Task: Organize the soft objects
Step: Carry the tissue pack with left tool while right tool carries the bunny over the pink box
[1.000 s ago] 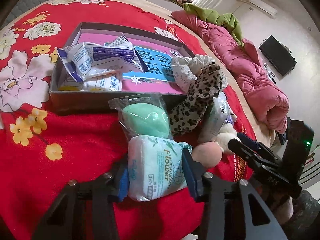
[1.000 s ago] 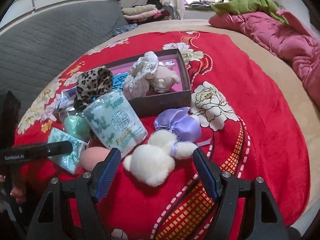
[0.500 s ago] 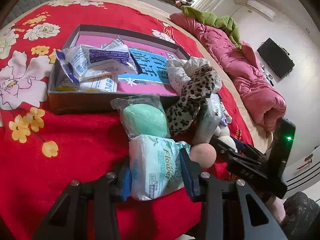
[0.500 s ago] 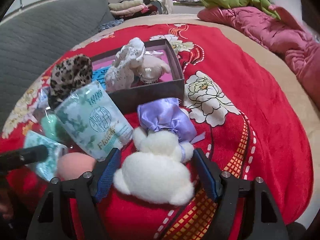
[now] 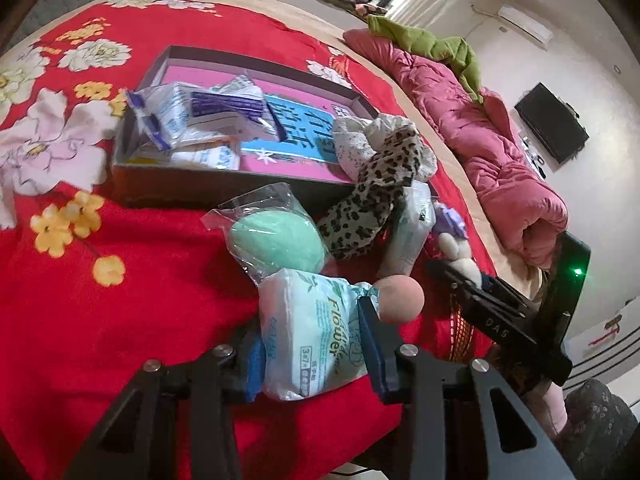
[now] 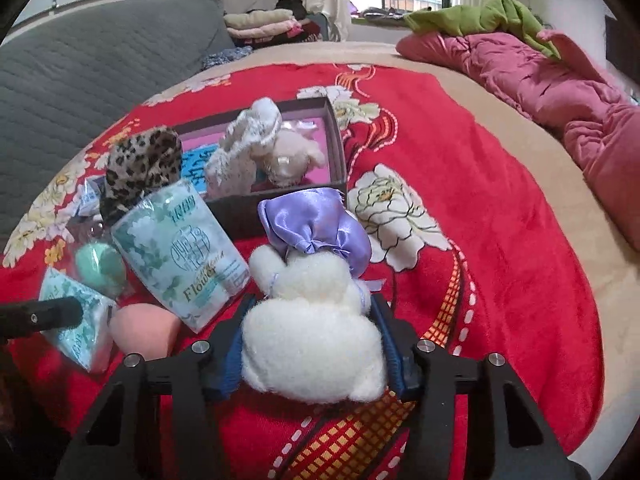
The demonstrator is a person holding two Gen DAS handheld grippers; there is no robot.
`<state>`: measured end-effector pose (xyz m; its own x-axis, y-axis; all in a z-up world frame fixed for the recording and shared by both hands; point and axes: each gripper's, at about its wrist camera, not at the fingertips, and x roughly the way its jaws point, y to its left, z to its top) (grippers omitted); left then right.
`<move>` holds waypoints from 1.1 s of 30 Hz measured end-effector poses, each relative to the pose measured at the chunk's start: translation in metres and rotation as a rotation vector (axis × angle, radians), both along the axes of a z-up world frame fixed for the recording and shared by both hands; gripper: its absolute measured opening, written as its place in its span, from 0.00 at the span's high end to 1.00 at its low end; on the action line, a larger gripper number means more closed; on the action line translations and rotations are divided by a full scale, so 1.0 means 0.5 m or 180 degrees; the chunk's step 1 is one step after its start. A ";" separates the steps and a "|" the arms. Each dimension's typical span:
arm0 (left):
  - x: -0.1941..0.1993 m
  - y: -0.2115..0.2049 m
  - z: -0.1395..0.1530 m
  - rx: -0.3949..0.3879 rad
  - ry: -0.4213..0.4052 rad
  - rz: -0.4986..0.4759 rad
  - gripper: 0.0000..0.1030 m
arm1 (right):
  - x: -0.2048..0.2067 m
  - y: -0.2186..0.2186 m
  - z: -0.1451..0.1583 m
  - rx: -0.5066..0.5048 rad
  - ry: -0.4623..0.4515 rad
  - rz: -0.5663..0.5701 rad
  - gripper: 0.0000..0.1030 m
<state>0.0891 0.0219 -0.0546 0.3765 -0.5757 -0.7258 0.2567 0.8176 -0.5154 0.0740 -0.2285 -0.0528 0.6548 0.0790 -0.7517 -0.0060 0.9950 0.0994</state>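
Note:
My left gripper [image 5: 314, 344] is shut on a white and green tissue pack [image 5: 316, 336] lying on the red bedspread. My right gripper [image 6: 314, 340] is shut on a white plush toy [image 6: 316, 332] with a purple satin bow [image 6: 316, 228]. A dark box [image 5: 168, 188] with a pink lining holds tissue packs and a blue packet. Beside it lie a green sponge in a bag [image 5: 276, 240], a pink sponge [image 5: 400, 298], a leopard scrunchie [image 5: 376, 196] and a larger tissue pack [image 6: 180, 248].
A pink quilt [image 5: 500, 152] with a green cloth runs along the bed's right side. A grey padded headboard [image 6: 80, 72] stands behind the box. The bed edge [image 6: 608, 400] drops off at the right.
Both grippers have closed in: the left onto the small tissue pack, the right forward onto the white plush toy, which now fills its jaws.

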 end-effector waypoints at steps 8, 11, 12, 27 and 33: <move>-0.015 0.016 -0.015 -0.0021 0.0168 0.0066 0.59 | -0.005 -0.003 -0.001 0.0046 0.0044 0.0019 0.45; -0.016 0.013 -0.016 0.0013 0.0205 0.0074 0.59 | -0.009 -0.006 0.004 0.0060 0.0015 0.0020 0.45; -0.019 0.014 -0.018 0.0014 0.0229 0.0077 0.59 | -0.010 -0.008 0.005 0.0069 0.0005 0.0014 0.45; -0.061 0.005 0.045 0.0159 -0.0089 0.0064 0.60 | -0.037 0.006 0.065 0.0014 -0.0317 0.0109 0.45; -0.074 -0.011 0.080 0.0270 -0.0284 0.0064 0.60 | -0.044 0.009 0.088 0.0005 -0.0442 0.0128 0.45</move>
